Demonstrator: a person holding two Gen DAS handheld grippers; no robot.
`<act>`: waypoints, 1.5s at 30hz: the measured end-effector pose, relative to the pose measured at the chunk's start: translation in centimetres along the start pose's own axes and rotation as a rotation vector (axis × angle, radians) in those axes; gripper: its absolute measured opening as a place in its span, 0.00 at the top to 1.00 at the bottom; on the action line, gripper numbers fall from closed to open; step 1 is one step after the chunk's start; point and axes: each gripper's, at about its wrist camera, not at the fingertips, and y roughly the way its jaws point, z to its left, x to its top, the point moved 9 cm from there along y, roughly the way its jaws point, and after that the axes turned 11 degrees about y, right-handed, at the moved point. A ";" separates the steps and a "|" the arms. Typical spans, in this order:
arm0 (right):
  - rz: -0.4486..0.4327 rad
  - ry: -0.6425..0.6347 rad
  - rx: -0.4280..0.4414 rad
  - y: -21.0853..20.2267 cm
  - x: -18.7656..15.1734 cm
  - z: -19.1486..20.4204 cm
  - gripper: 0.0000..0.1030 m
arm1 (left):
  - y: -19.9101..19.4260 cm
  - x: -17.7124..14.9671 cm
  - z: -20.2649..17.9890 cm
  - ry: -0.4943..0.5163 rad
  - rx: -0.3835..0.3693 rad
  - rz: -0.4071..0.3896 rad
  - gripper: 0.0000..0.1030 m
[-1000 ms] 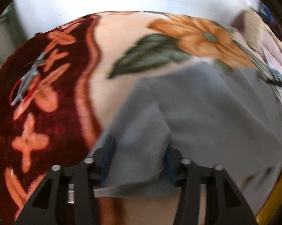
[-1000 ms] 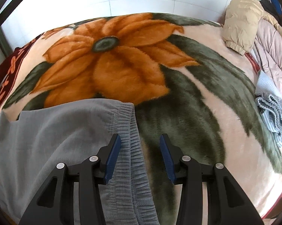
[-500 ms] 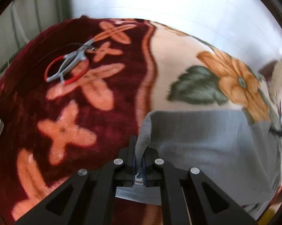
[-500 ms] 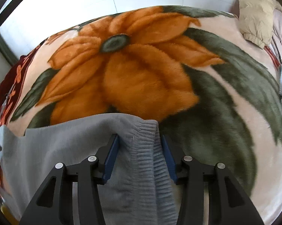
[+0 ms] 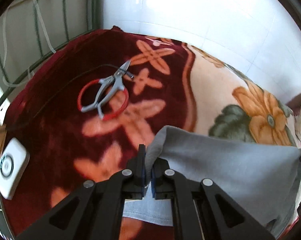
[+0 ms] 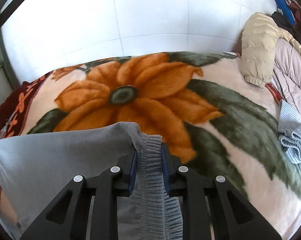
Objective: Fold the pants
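The grey pants (image 5: 220, 164) hang stretched between my two grippers above a floral blanket (image 5: 210, 92). My left gripper (image 5: 148, 166) is shut on the hem end of the pants, lifted off the blanket. My right gripper (image 6: 149, 156) is shut on the ribbed waistband (image 6: 150, 164) of the pants (image 6: 56, 154), also lifted. The fabric spans leftward in the right wrist view and rightward in the left wrist view. The lower part of the pants hangs out of sight below the fingers.
Grey pliers on a red ring (image 5: 104, 98) and a black cable lie on the dark red blanket border. A white device (image 5: 10, 164) sits at the left edge. A beige puffer jacket (image 6: 258, 48), pink quilt and striped cloth (image 6: 294, 142) lie at right. White tiled wall behind.
Both grippers closed on the pants, the left on the hem and the right on the waistband, and lifted them off the blanket. The left view swung toward the pliers.
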 end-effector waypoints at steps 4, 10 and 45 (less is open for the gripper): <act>0.032 -0.017 -0.056 2.9 -0.5 0.2 0.79 | 3.3 1.7 -0.6 0.054 0.029 0.037 0.96; 0.105 -0.047 -0.150 6.4 -2.7 -0.8 0.72 | 7.9 1.3 0.2 0.096 0.116 0.112 0.86; 0.223 -0.100 -0.058 -10.3 -16.0 1.3 0.62 | -7.6 -12.5 -9.5 0.097 -0.140 0.134 0.31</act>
